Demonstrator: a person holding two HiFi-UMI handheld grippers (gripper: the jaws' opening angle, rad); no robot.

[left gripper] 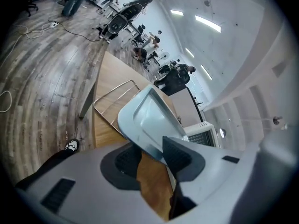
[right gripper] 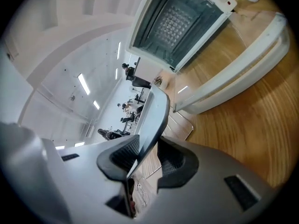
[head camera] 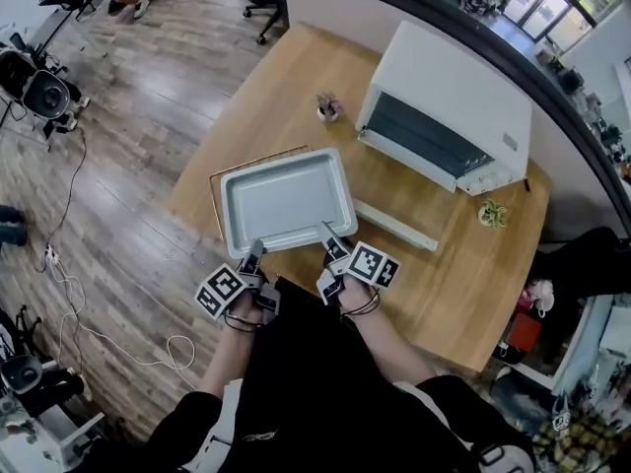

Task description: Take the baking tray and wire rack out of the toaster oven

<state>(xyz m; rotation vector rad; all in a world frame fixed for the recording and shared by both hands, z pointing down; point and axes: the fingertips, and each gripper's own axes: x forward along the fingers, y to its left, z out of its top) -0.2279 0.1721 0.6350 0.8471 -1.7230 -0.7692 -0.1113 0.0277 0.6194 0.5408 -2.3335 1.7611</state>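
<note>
The left gripper and the right gripper each have their jaws clamped on the near rim of the tray, one close to each near corner. In both gripper views the thin rim passes between the ribbed pads, and the body of the tray reaches forward from the jaws.

The tray is out of the oven, which stands well ahead of the right jaws with its door folded down. Below the tray, just ahead of the left jaws, the rack lies on the table; only its left and far edges show. I cannot tell if the tray touches the rack or hangs a little above it.

I judge the tray to be thin sheet metal: stiff, rather light, and smooth, so it can slip in the pads. It is held by one long edge only, so the far side will want to drop. Two grips far apart on the rim are a good choice, and both should keep equal height. The rack looks like light wire; the place to take it is an outer bar.
</note>
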